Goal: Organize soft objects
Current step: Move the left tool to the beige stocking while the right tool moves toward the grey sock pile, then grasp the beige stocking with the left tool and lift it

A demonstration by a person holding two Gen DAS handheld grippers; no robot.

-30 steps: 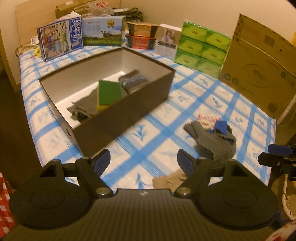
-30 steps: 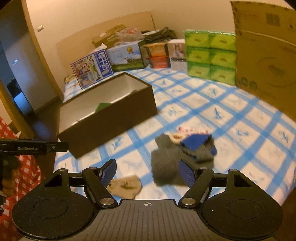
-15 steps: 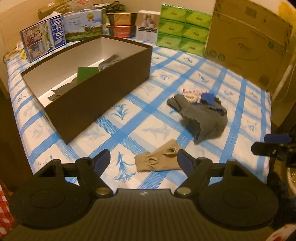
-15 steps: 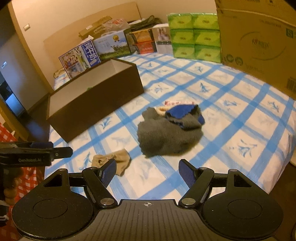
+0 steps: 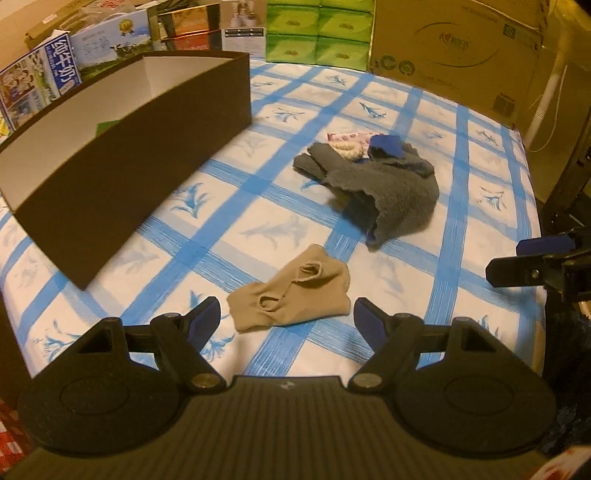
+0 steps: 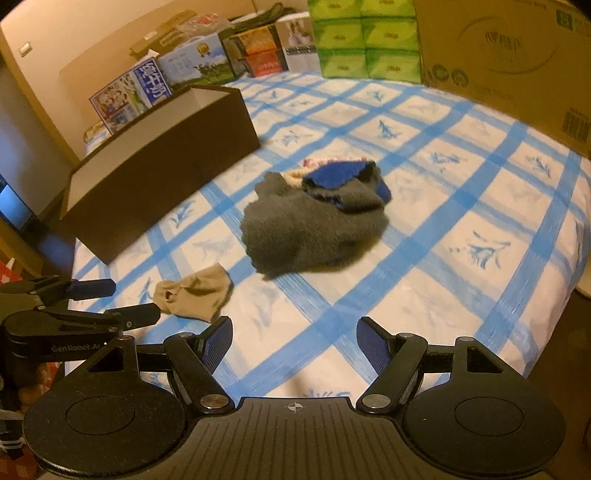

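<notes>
A tan sock (image 5: 291, 295) lies on the blue-checked bedsheet just in front of my open, empty left gripper (image 5: 287, 321); it also shows in the right wrist view (image 6: 194, 295). Beyond it is a pile with a grey fuzzy cloth (image 5: 388, 195), a blue piece (image 5: 386, 144) and a pink patterned piece (image 5: 347, 137). In the right wrist view the grey cloth (image 6: 310, 232) lies ahead of my open, empty right gripper (image 6: 293, 345). A dark brown box (image 5: 122, 158) with a white inside stands at left; a green item barely shows in it.
Green tissue packs (image 5: 317, 33), milk cartons (image 5: 40, 85) and a large cardboard box (image 5: 454, 48) line the far side of the bed. The bed's edge (image 6: 546, 325) drops off at right. The other gripper (image 5: 539, 266) shows at the right edge.
Both grippers have dropped lower and closer to the sheet. The left one has swung right, off the box, so the tan sock now lies between its fingertips. Both stay open.
</notes>
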